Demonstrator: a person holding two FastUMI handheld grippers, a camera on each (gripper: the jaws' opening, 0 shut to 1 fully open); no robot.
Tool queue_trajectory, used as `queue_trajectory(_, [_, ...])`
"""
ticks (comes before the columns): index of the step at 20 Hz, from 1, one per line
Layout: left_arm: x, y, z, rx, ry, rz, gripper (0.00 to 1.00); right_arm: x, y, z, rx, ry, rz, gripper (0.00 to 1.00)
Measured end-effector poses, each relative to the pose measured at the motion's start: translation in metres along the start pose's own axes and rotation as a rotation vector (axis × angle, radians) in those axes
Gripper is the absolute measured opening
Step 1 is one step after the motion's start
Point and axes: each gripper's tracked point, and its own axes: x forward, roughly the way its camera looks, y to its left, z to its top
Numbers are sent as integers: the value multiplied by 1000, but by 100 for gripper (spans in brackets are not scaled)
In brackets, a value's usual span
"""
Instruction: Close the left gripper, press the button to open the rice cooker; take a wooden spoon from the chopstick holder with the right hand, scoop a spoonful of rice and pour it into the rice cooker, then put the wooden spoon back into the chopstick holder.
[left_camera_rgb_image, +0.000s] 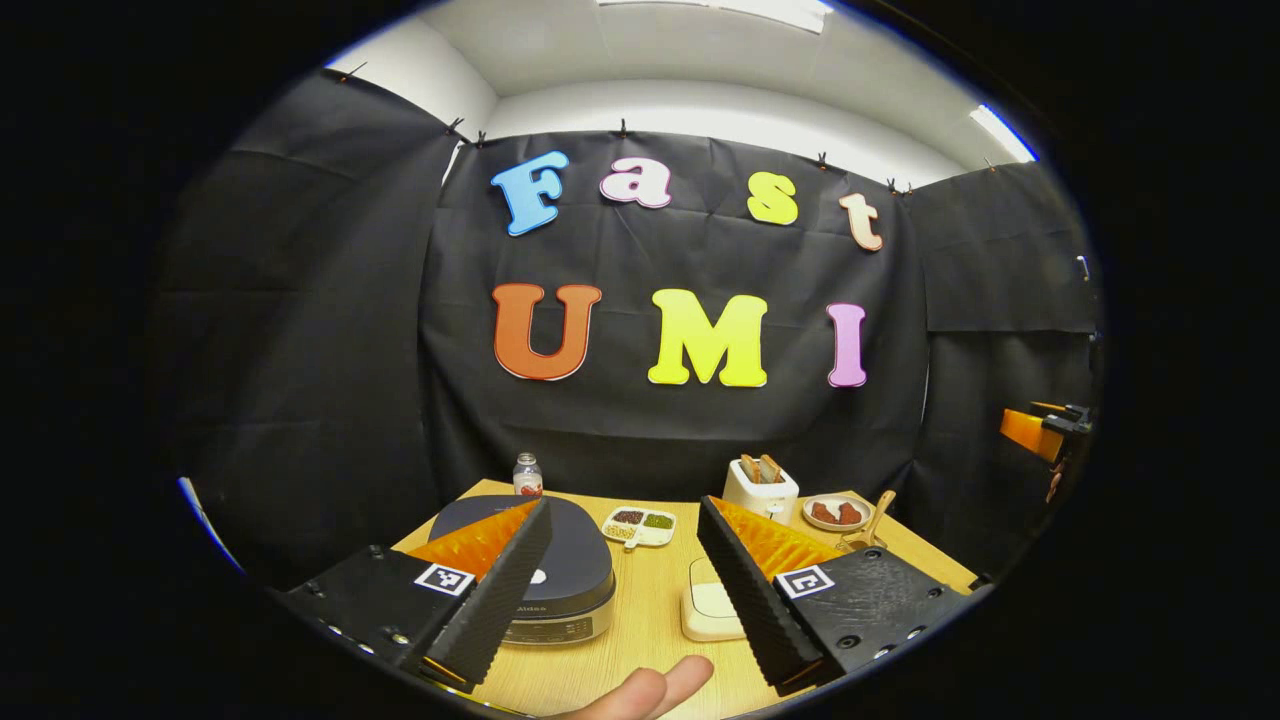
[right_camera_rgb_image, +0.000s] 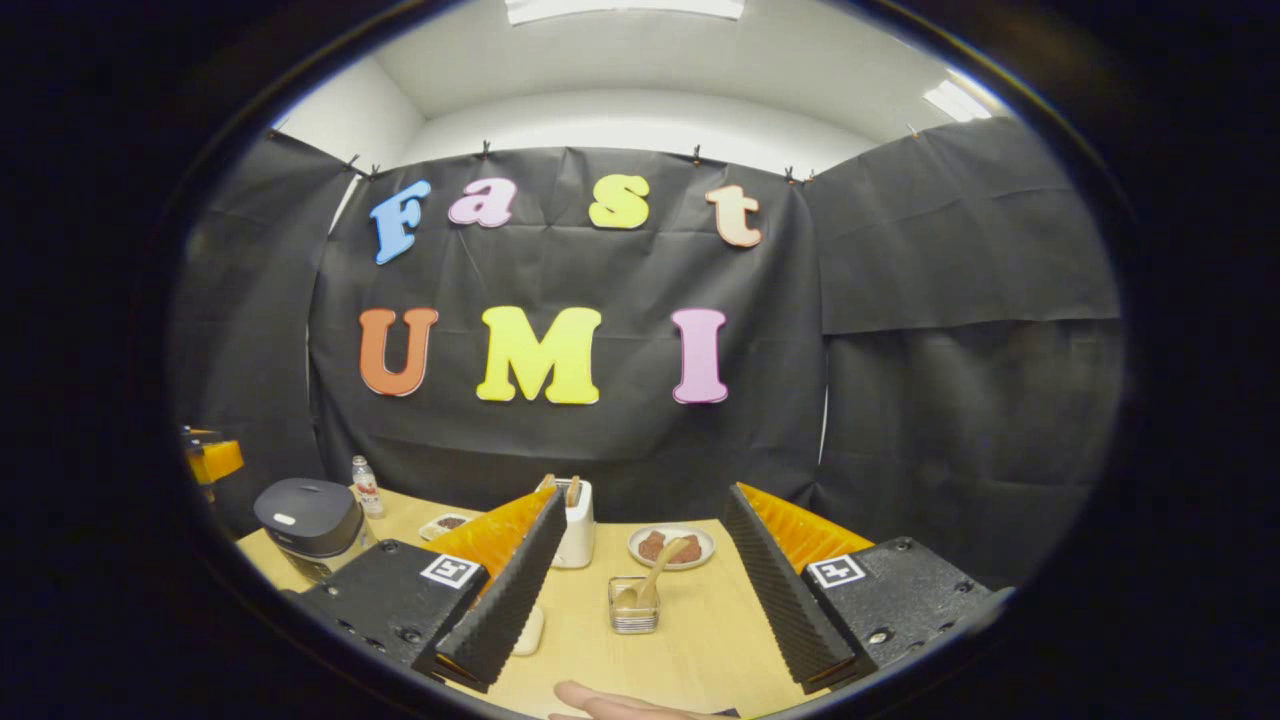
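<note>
L gripper (left_camera_rgb_image: 620, 575) spread wide, grasping nothing; rice cooker (left_camera_rgb_image: 540, 565) sits just ahead and below, lid down, its button (left_camera_rgb_image: 537, 577) by the L finger, a bit left of the gap centre. L is the nearer one for the press, needs clenching first. R gripper (right_camera_rgb_image: 640, 590) also released, empty; wooden spoon (right_camera_rgb_image: 655, 580) straight ahead between its fingers, bowl in the holder (right_camera_rgb_image: 634, 606), handle leaning up, away and right.

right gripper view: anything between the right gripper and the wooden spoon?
No. Bare table lies between the open right gripper and the wooden spoon in its holder, in the right gripper view.
</note>
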Motion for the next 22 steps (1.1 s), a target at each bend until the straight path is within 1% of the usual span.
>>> queue_trajectory(8, [4,1,-9,10,20,-6,94,2,1,-10,-11,11,5,100])
queue_trajectory(11, [5,3,-4,13,8,1,94,3,0,-12,-11,15,5,100])
queue_trajectory(14, [4,-1,-3,34,-13,-16,94,4,-2,-15,-10,13,5,100])
queue_trajectory(18, [6,7,-4,87,-17,18,94,4,-6,-18,-6,10,-3,100])
queue_trajectory(21, [12,10,-12,88,14,18,94,3,-8,-23,-5,13,-4,100])
queue_trajectory(22, [15,15,-15,86,31,29,93,3,-10,-26,-7,12,-5,100])
